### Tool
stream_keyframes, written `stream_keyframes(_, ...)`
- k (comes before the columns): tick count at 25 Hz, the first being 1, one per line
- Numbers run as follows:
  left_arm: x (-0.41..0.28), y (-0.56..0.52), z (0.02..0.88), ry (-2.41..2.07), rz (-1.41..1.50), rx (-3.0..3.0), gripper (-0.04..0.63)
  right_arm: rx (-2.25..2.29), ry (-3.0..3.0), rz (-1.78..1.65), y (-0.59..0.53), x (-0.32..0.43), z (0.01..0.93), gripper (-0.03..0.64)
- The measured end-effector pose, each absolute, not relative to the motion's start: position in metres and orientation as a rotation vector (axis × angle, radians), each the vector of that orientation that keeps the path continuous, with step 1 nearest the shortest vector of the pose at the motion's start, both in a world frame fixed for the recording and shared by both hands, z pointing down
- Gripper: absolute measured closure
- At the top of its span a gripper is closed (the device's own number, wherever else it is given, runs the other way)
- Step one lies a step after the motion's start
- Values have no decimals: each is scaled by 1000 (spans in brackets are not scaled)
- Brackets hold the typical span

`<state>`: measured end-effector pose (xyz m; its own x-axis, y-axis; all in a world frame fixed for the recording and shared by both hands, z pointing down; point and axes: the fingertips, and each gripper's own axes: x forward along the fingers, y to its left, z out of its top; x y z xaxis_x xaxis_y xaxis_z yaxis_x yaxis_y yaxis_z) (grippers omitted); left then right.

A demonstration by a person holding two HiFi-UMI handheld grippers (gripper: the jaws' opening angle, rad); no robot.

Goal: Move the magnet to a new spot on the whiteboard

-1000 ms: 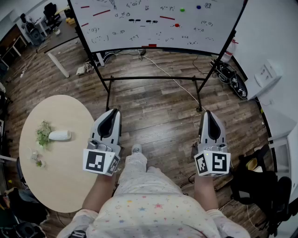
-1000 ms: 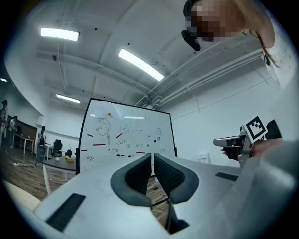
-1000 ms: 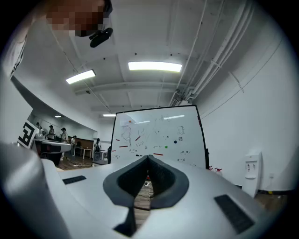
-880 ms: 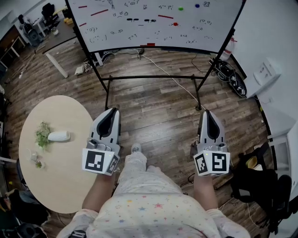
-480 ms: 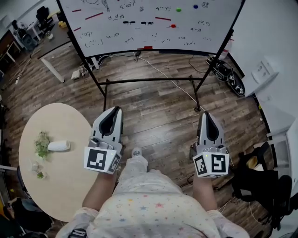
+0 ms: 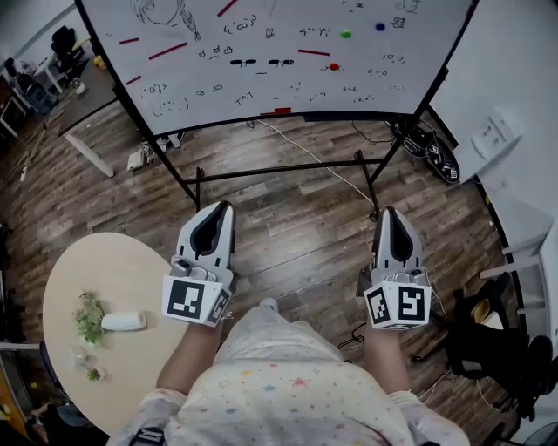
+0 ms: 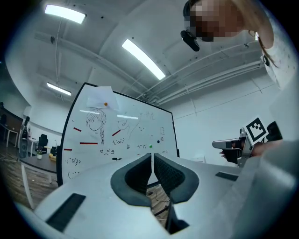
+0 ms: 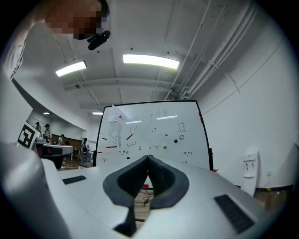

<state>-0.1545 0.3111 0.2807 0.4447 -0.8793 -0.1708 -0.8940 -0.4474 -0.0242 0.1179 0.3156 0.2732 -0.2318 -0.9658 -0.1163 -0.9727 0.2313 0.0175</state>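
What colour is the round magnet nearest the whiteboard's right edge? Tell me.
Blue; the magnet shows best in the head view.

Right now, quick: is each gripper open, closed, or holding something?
Left gripper: closed, jaws all but touching, holding nothing.
Right gripper: closed, jaws together at the tips, holding nothing.

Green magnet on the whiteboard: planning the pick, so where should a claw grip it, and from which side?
Likely pinch the green magnet across its rim, facing the whiteboard head-on: it shows as a small dot flat against the upright board, leaving only edges to hold.
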Motion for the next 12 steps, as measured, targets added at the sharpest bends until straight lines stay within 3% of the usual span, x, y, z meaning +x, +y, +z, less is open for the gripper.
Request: stream_keyframes(12,-191,219,301,1582,201,-2629,569,-1979,2398,72,231,78,297,617)
